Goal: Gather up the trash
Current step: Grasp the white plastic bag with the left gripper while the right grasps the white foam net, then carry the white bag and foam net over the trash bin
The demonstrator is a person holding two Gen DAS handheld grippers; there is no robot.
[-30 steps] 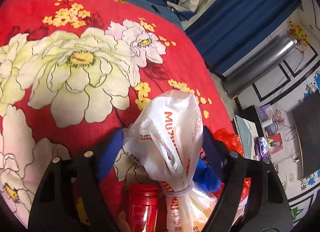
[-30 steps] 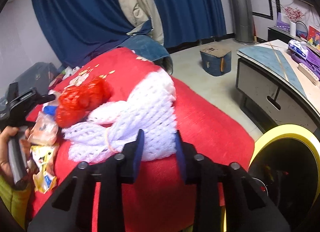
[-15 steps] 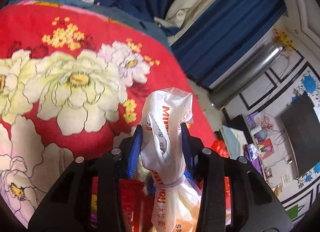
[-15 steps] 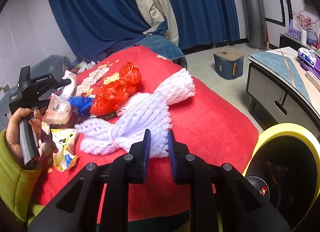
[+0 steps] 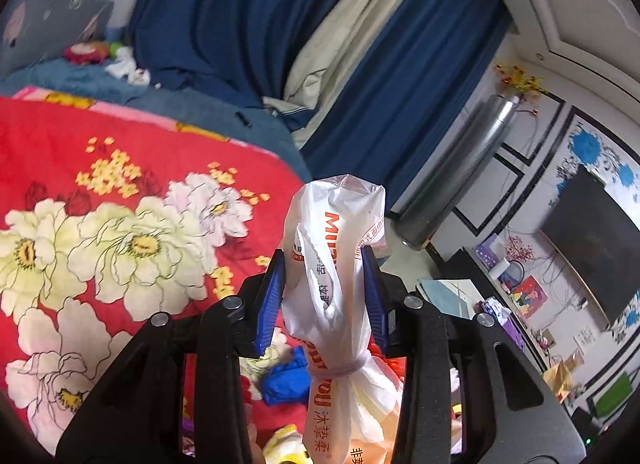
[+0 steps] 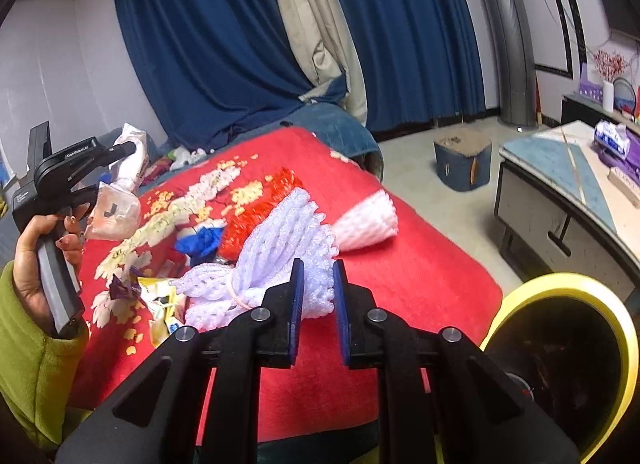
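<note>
Both our grippers have just closed and lifted: the left gripper [image 5: 324, 284] clamps the tied plastic bag [image 5: 340, 264] above the red blanket [image 5: 100, 183]. The right gripper [image 6: 318, 304] seems to pinch the white foam netting [image 6: 280, 264]; the yellow-rimmed bin [image 6: 560, 344] waits at four o'clock.

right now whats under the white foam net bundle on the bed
Under the white foam net bundle lies the red blanket; a red mesh bag pokes out behind it. Anything directly beneath is covered.
</note>
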